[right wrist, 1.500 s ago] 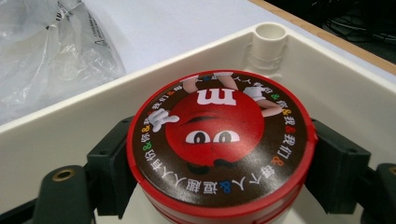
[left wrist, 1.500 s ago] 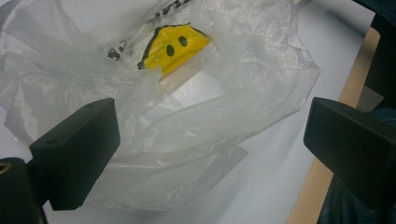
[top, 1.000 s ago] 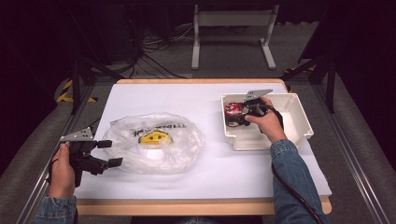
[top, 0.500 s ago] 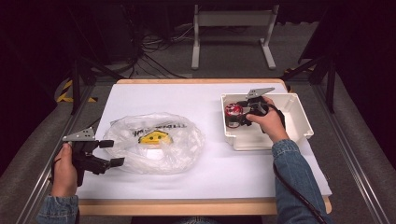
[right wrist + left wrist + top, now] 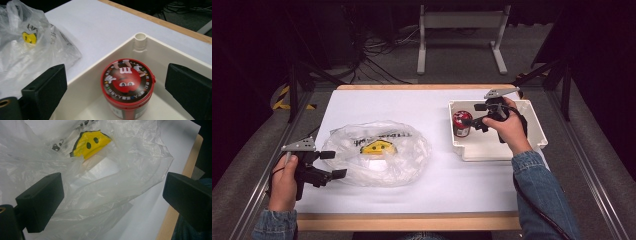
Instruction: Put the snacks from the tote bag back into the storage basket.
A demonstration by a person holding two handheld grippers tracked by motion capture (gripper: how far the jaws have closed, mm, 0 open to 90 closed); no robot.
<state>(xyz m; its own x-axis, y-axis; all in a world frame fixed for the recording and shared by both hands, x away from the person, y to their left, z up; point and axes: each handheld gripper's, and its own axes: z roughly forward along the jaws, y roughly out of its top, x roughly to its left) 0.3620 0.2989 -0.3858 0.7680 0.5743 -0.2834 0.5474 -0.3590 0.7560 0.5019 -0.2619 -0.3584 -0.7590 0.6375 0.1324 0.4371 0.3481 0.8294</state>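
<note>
step: we'd set red tub [image 5: 127, 86] upright in tray's [image 5: 532, 145] left end | right gripper [image 5: 478, 114] just opened wide, nothing held, above tub | left gripper [image 5: 330, 164] wide at bag [image 5: 382, 152] edge, well left of tray | next: probably pinch bag.

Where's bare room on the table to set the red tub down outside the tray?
Bare white tabletop lies between the plastic bag and the tray, and along the far edge behind the bag. The tray's left end is taken by the red tub; the bag crowds the left tongs.

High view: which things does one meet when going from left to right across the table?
Left gripper → clear plastic bag → red candy jar → right gripper → far wall of the white bin.
</note>
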